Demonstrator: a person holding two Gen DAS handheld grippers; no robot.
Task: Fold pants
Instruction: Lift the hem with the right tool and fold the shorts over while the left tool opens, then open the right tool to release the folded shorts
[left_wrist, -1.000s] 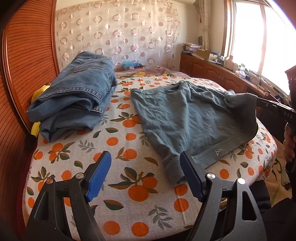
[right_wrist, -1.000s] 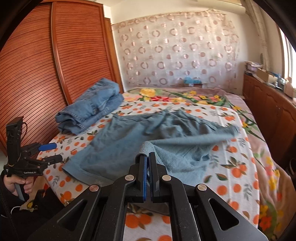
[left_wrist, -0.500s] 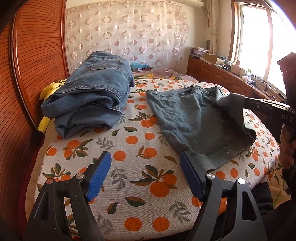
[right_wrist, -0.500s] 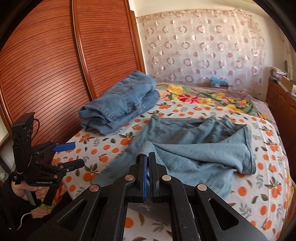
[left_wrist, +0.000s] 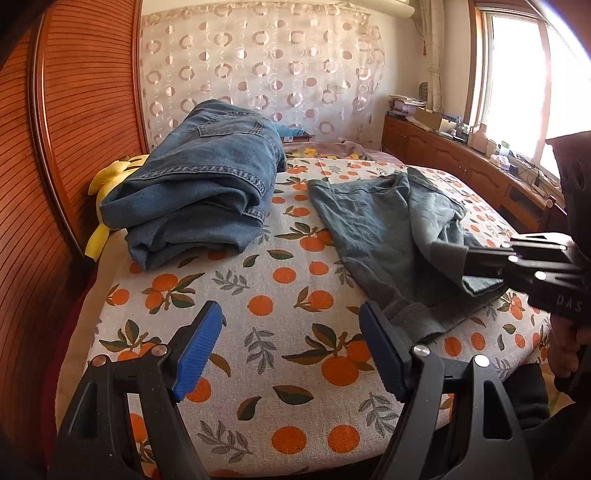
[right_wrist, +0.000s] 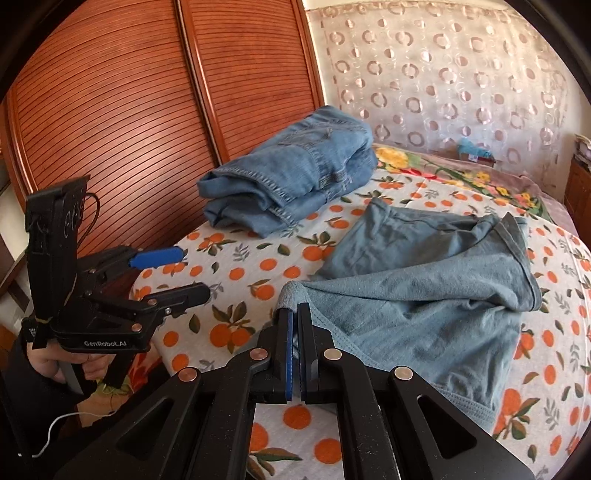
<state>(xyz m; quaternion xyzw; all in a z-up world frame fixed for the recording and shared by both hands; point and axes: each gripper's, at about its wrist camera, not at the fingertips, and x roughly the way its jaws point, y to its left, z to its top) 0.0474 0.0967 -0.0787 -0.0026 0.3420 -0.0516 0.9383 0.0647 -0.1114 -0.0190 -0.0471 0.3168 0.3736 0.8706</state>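
Grey-blue pants (left_wrist: 384, 229) lie on the orange-print bed (left_wrist: 258, 288), partly folded over themselves; they also show in the right wrist view (right_wrist: 424, 280). My right gripper (right_wrist: 294, 314) is shut on a hem corner of the pants and holds it lifted above the bed's front edge; it shows at the right of the left wrist view (left_wrist: 469, 262). My left gripper (left_wrist: 291, 332) is open and empty, over the bed's front left, left of the pants; it also shows in the right wrist view (right_wrist: 177, 273).
A stack of folded blue jeans (left_wrist: 199, 188) sits at the back left of the bed, with a yellow soft toy (left_wrist: 107, 177) beside it. A slatted wooden wardrobe (right_wrist: 110, 110) stands to the left. A wooden counter (left_wrist: 461, 162) runs under the window on the right.
My right gripper has carried the pants' hem leftward over the pants toward the front left. My left gripper has shifted left, still open.
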